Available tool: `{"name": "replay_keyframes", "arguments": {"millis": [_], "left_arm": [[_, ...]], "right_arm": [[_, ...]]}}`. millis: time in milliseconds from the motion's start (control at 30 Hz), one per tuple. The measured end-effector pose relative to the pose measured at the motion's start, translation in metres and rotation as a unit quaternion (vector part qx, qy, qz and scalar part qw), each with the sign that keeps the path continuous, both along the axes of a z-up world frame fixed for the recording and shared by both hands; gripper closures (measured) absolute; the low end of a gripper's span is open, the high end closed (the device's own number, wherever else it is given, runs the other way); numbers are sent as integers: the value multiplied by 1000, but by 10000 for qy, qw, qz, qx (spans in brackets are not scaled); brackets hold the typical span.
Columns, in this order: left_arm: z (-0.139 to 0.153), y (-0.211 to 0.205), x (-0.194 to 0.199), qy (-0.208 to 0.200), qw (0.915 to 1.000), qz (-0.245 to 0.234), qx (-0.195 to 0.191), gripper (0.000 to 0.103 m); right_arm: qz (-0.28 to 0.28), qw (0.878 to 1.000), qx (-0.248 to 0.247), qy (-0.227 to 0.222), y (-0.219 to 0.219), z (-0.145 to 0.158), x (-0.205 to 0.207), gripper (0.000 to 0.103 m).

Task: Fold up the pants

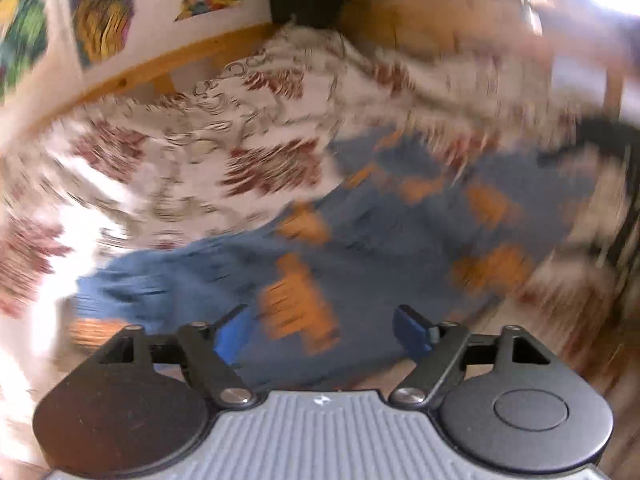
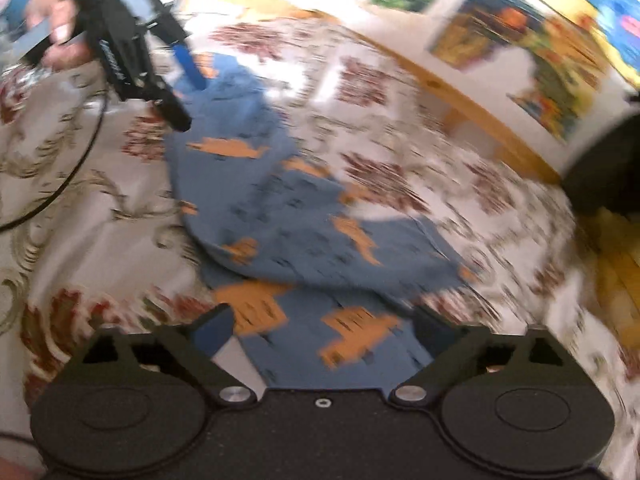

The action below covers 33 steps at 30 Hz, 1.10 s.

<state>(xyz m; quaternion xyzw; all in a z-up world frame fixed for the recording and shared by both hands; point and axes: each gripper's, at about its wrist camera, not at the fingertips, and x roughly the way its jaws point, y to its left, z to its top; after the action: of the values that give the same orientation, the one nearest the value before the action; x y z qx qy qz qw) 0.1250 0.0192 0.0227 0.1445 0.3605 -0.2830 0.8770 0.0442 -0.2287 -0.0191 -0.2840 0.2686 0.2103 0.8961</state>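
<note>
Risk, missed grasp: both views are smeared with motion, so I judge either tool could close on one layer of cloth only, or on the bedcover (image 2: 100, 240) beneath, and drag the fold askew.
Risk, unfolding: the upper flap of the pants (image 2: 288, 216) lies loosely doubled over the lower part; a sideways pull would likely slide it off.
Risk, snag: a black cable (image 2: 76, 168) loops over the bedcover near the left tool and could catch the fabric edge.
Pants: blue with orange shapes, spread on the patterned bedcover, partly folded, a rumpled edge nearest the right tool.
Right tool (image 2: 324, 336): fingers apart, nothing between them, low over the near end of the pants, just above or touching; I cannot tell which.
Left tool (image 1: 324, 328): fingers apart and empty, the pants (image 1: 360, 240) directly ahead; in the right wrist view it (image 2: 188, 92) sits at the far end of the pants, one blue finger (image 2: 192, 68) at the cloth.
Hand (image 2: 60, 36): grips the left tool's handle.
</note>
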Motion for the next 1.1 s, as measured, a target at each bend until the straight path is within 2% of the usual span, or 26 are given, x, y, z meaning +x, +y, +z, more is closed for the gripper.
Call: {"name": "replay_keyframes", "arguments": {"millis": [33, 100, 233, 300, 400, 467, 500, 600, 667, 700, 767, 900, 1000, 1100], "left_arm": [[0, -7, 3, 116, 9992, 87, -378, 19], [-4, -24, 15, 484, 9918, 291, -1145, 18], [-19, -52, 41, 1045, 9711, 689, -2031, 18], [-27, -63, 51, 1281, 9618, 816, -2280, 20], [-42, -75, 61, 1570, 9488, 1051, -2533, 28], [-51, -78, 64, 1756, 9410, 1168, -2646, 43], [-56, -78, 64, 1834, 9375, 1181, -2713, 44], [-64, -75, 66, 1898, 9344, 1178, -2774, 53], [-69, -73, 71, 1975, 9302, 1223, -2843, 64], [-72, -70, 75, 2055, 9253, 1258, -2928, 68], [-77, -66, 81, 2211, 9155, 1333, -3086, 82], [-86, -60, 86, 2454, 9009, 1400, -3295, 90], [-88, -66, 83, 2469, 9025, 1374, -3251, 95], [-86, -74, 77, 2350, 9129, 1281, -3082, 97]], "right_arm": [[-182, 9998, 12, -46, -9, 1, -1, 2], [-487, 9988, 45, -65, -24, 1, 0, 1], [-1001, 9947, 243, -68, -55, 5, 3, 1], [-1128, 9932, 293, -68, -66, 7, 6, 1], [-1211, 9920, 359, -8, -80, 11, 16, 1], [-1236, 9913, 439, 67, -87, 15, 23, 1], [-1241, 9909, 510, 126, -90, 17, 29, 1], [-1250, 9887, 753, 330, -95, 23, 47, 1], [-1238, 9869, 922, 465, -96, 27, 61, 1], [-1208, 9857, 1033, 564, -96, 29, 70, 1], [-1172, 9819, 1266, 782, -95, 33, 92, 1], [-1191, 9705, 1704, 1221, -84, 39, 144, 6], [-1277, 9577, 2008, 1617, -69, 40, 188, 16], [-1460, 9425, 2174, 2075, -51, 36, 230, 24]]}}
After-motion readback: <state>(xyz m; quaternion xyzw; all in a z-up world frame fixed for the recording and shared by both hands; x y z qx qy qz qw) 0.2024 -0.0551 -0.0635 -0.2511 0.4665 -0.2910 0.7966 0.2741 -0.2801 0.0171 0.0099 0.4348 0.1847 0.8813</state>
